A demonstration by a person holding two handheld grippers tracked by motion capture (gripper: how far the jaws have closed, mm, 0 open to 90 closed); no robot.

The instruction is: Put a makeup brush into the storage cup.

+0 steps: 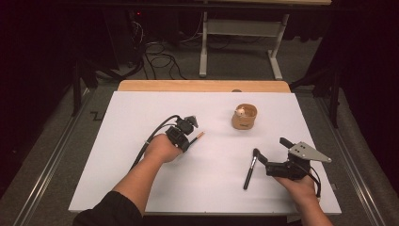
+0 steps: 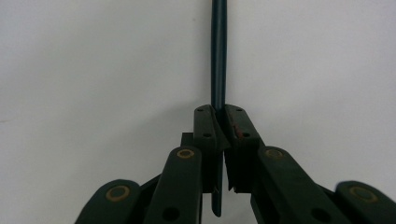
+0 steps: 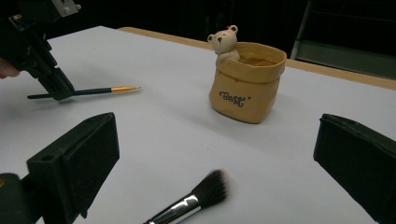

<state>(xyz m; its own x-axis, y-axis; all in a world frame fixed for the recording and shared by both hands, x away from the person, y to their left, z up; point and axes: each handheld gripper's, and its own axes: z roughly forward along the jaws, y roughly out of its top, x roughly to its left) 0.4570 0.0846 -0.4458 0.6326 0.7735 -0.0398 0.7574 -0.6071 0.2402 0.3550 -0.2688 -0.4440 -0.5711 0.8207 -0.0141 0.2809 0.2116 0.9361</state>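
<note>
Your left gripper [image 1: 192, 126] is clamped tight, wrist seemingly angled down; your right gripper [image 1: 270, 150] rests right of it, jaws wide apart.

I count two claws, my left claw [image 1: 192, 123] and my right claw [image 1: 270, 151], one thin brush [image 1: 197, 137], one makeup brush [image 1: 250, 170], and one tan pouch-shaped holder [image 1: 244, 117] bearing one small bear figure [image 3: 224, 41], on one white surface [image 1: 141, 113].
</note>
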